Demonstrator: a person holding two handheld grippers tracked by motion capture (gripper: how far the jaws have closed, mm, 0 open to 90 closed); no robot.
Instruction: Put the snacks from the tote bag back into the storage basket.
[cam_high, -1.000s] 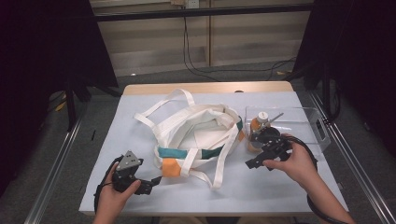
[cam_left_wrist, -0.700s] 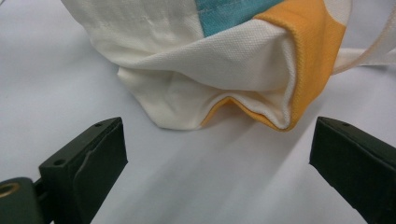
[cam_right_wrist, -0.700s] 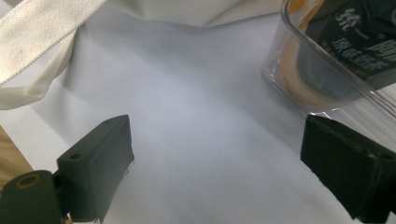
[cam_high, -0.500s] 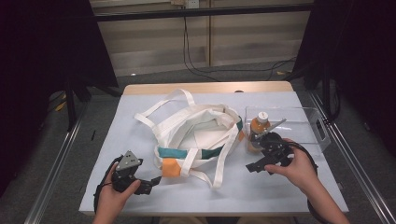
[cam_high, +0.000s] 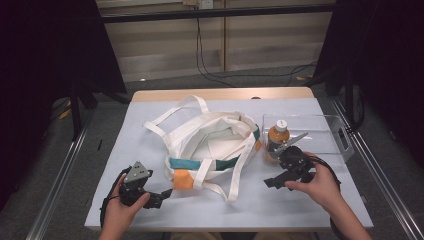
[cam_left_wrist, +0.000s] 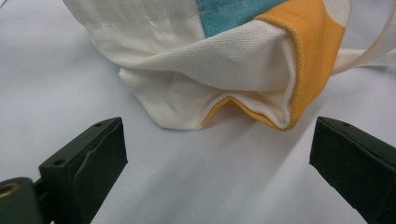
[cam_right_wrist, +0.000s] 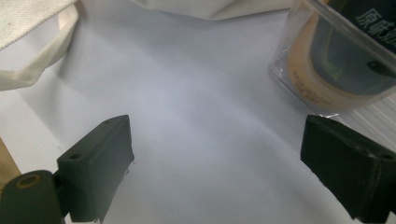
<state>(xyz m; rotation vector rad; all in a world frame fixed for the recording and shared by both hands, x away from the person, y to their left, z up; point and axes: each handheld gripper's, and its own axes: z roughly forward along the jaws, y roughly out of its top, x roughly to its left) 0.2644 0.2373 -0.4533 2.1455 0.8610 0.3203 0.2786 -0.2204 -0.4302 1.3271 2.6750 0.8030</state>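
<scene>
Here we see a cream canvas tote bag (cam_high: 210, 142) with a teal band and an orange corner lying open at the middle of the white tabletop (cam_high: 150, 107), its straps spread loosely around it. The left gripper (cam_high: 162, 194) rests low on the tabletop just beside the bag's near orange corner, its jaws standing wide apart with nothing between them; in the left gripper view that corner (cam_left_wrist: 299, 60) lies just ahead of the jaws, not touched. To the right, an orange drink bottle (cam_high: 276, 142) with a white cap stands upright inside a clear plastic box (cam_high: 330, 135). The right gripper (cam_high: 272, 182) hovers beside that box, jaws likewise apart and empty above bare tabletop.
</scene>
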